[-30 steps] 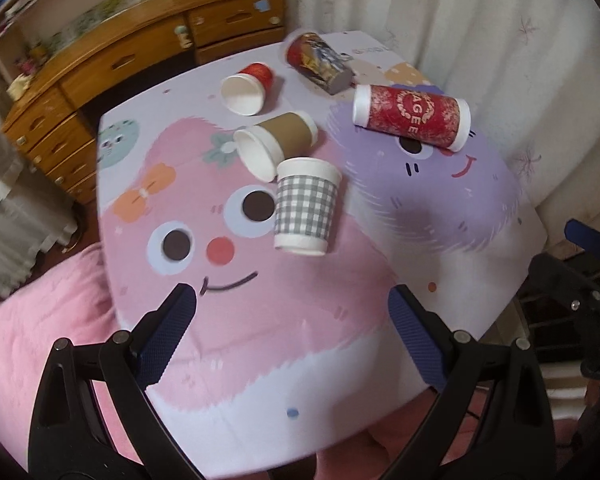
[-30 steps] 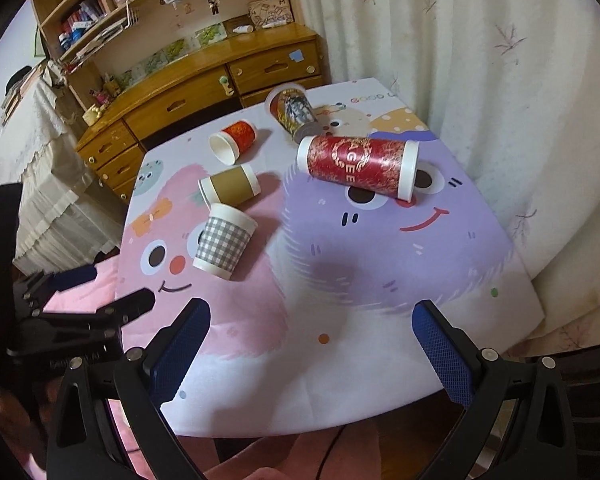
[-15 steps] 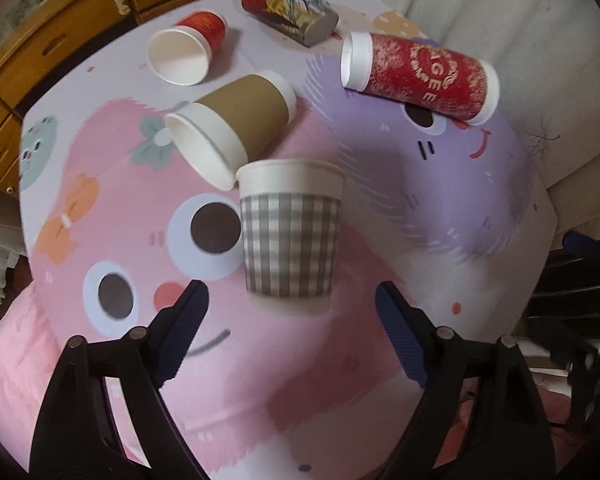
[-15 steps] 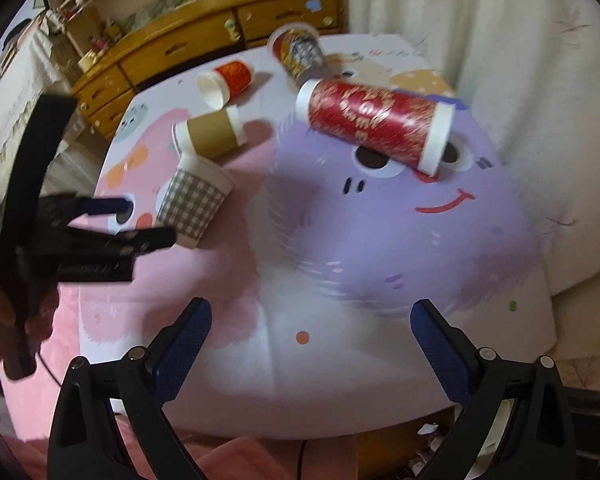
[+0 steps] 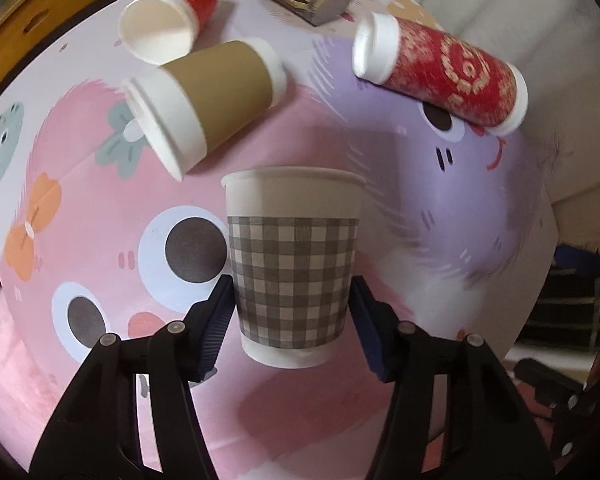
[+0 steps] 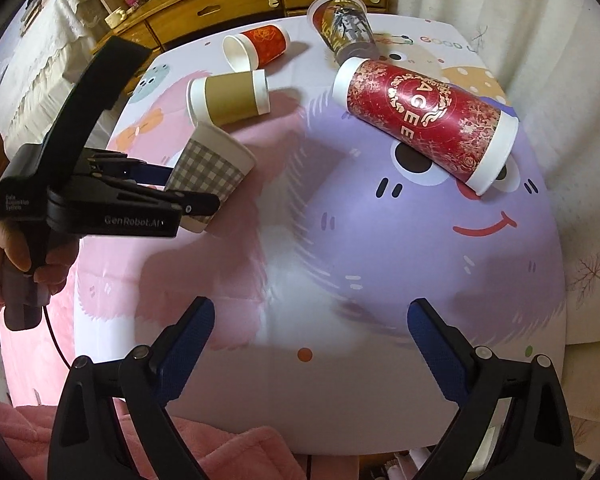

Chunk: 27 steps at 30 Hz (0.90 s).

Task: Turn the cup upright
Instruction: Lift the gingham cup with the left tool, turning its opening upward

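- My left wrist view sits low and close, facing across the table (image 5: 100, 184) at the gingham cup (image 5: 292, 264).
- My right wrist view looks from farther back, downward; both share the fallen cups.

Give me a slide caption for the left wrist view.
Left gripper closed on the gingham cup, with four other cups lying on their sides behind it.

Left gripper (image 5: 292, 312): black two-finger clamp with blue ribbed pads, jaws closed against both sides of the grey-checked paper cup (image 5: 292, 264), gripping its lower half.
Left hand (image 6: 20, 240): wrapped round the left gripper's handle, pink sleeve at the wrist.
Right gripper (image 6: 310, 344): black, blue-padded, jaws spread wide and holding nothing, well apart from the cup.
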Tool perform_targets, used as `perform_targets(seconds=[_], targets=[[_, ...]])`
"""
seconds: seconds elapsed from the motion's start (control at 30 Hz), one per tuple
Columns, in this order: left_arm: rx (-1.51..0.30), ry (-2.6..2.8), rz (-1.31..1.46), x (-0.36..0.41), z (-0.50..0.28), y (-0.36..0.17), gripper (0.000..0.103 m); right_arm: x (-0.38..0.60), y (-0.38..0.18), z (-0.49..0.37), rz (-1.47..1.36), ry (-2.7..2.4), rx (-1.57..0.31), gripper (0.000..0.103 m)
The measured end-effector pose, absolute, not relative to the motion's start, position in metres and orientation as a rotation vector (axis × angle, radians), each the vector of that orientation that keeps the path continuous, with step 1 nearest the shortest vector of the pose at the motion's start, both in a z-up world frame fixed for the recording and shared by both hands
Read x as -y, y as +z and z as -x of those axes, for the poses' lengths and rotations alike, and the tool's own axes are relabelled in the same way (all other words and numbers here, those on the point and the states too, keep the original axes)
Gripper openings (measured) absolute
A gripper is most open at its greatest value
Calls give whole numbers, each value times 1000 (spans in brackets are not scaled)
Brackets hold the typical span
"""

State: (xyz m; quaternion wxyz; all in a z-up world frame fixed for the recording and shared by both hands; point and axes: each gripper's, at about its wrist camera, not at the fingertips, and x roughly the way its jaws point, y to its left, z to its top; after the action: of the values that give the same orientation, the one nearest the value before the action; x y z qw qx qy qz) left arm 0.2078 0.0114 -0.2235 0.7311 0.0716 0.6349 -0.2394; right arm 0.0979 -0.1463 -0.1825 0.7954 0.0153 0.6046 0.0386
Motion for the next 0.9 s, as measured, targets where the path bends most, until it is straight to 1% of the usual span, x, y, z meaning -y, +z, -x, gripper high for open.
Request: perform_targets(seconds=[0.27, 0.67, 0.9], targets=[[-1350, -462, -27, -23, -192, -206, 52, 150, -173, -74, -71, 38, -1295, 99], [-1296, -399, 148, -22, -134, -175, 52, 187, -141, -42, -356, -52, -1247, 99], [-1330, -336, 258, -6, -97, -182, 52, 223, -132, -33, -508, -35, -1271, 99]])
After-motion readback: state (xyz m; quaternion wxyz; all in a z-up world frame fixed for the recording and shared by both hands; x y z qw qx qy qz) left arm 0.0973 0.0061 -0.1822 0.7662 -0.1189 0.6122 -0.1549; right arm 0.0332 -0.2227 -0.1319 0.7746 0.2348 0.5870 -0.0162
